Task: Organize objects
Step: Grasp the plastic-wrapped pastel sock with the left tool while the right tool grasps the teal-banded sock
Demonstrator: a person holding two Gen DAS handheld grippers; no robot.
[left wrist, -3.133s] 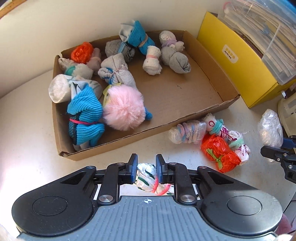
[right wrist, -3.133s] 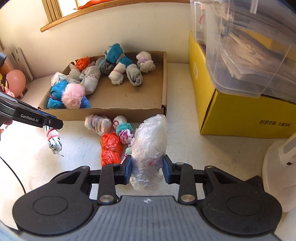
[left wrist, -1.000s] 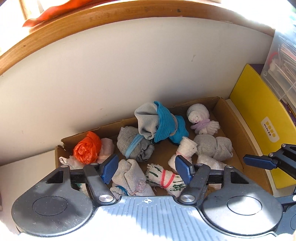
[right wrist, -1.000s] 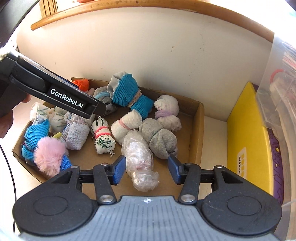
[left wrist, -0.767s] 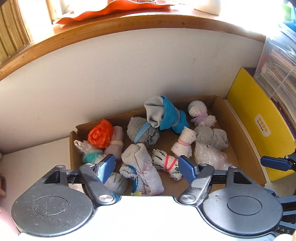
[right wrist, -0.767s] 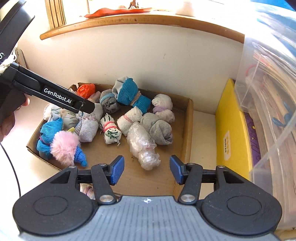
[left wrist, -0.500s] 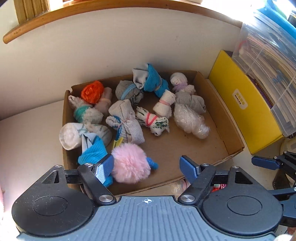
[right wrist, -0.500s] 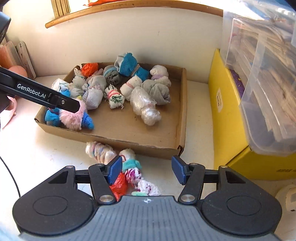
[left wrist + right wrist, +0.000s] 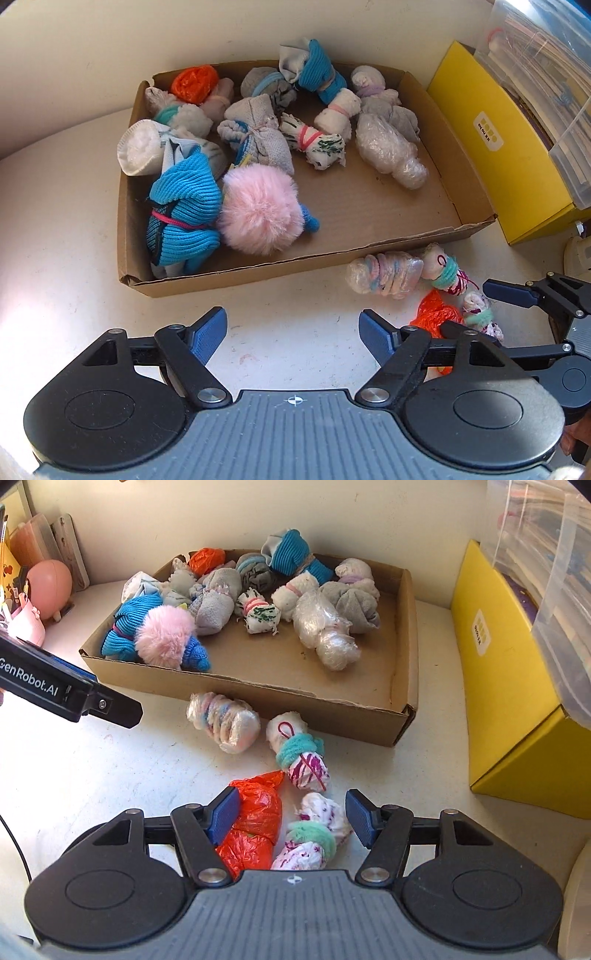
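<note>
A cardboard tray holds several rolled sock and bag bundles, among them a pink pompom and a clear plastic bundle. On the white table in front of it lie a pastel wrapped bundle, a white-magenta bundle with a teal band, an orange bag bundle and a white-magenta bundle with a green band. My right gripper is open over the orange and green-banded bundles. My left gripper is open and empty over bare table.
A yellow box with clear plastic drawers on top stands right of the tray. A pink round object and small items stand at the far left by the wall.
Both grippers let go of their bundles in the tray, then drew back and down toward the table in front of it. The right gripper now hovers over the loose bundles.
</note>
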